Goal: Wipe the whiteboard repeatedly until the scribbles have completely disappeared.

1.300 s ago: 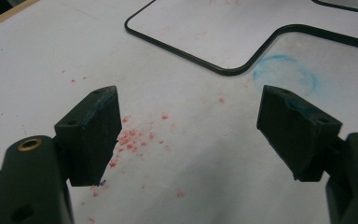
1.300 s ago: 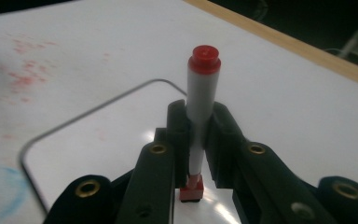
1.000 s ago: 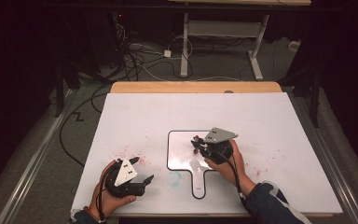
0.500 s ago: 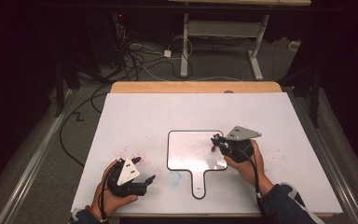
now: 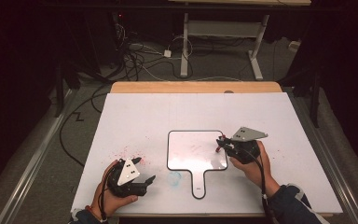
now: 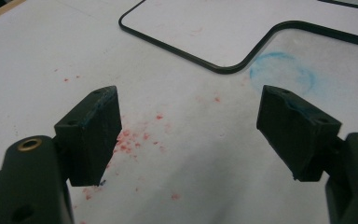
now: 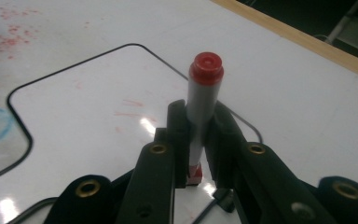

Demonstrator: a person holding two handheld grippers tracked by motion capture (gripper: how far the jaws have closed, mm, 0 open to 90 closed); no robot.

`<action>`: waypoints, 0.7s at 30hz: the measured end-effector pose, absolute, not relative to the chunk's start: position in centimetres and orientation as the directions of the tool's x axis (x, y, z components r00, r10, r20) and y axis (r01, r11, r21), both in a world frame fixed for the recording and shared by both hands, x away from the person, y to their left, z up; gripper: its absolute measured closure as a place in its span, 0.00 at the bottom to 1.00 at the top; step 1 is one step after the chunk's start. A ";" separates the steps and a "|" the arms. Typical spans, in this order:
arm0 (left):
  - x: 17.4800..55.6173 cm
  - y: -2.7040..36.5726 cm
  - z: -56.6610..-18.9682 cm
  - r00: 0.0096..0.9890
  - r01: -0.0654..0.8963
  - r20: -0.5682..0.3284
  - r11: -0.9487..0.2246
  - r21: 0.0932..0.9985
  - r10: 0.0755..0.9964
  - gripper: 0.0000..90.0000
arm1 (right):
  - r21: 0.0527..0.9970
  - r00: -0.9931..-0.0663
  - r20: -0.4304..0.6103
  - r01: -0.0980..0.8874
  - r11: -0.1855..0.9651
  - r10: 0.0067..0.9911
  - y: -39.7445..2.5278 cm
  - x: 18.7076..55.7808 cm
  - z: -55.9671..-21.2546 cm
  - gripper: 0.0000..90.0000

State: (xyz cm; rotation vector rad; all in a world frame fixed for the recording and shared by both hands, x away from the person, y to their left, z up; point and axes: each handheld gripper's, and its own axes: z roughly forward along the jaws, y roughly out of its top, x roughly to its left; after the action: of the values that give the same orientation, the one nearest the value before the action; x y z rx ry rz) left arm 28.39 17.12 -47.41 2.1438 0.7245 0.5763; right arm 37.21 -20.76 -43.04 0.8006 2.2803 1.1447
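Right gripper view: marker (image 7: 200, 107) above whiteboard (image 7: 74, 121) edge.

The high view looks forward and down from above the person's side, taking in the whole surface (image 5: 135, 116). Each gripper view rides low and close behind its own jaws; all three share the small whiteboard (image 5: 193, 149) (image 6: 223, 28) (image 7: 98, 107).

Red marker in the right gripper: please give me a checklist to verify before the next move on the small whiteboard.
1. Right gripper shut on the red marker: ok.
2. Marker cap removed: not ok, red cap on top.
3. Small whiteboard flat on the table: ok.
4. Board clean: not ok, faint red strokes.
5. Left gripper open, clear of the board: ok.
6. Marker tip condition: cannot tell.
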 end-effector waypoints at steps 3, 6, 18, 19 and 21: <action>28.4 17.2 -47.4 0.735 0.302 0.159 -0.529 0.793 0.659 0.23 | 0.831 -0.745 -0.131 0.277 0.482 0.654 -19.7 36.7 -43.2 0.91; 28.4 17.2 -47.4 0.737 0.302 0.160 -0.531 0.791 0.657 0.23 | 0.833 -0.764 -0.129 0.263 0.487 0.633 -18.3 36.3 -43.3 0.91; 28.4 17.2 -47.5 0.738 0.301 0.159 -0.532 0.791 0.655 0.23 | 0.842 -0.794 -0.146 0.213 0.495 0.590 -14.3 36.3 -43.7 0.91; 28.4 17.2 -47.5 0.738 0.302 0.159 -0.531 0.792 0.656 0.23 | 0.842 -0.798 -0.149 0.208 0.499 0.583 -14.1 36.3 -43.8 0.91; 28.3 17.2 -47.5 0.738 0.301 0.158 -0.530 0.793 0.656 0.23 | 0.836 -0.800 -0.164 0.198 0.512 0.577 -13.8 36.2 -43.7 0.91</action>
State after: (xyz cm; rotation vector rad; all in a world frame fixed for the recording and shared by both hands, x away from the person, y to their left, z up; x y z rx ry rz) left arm 28.35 17.23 -47.46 2.1437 0.7183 0.5721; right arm 36.23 -13.77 -43.70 0.6375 2.3330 1.2101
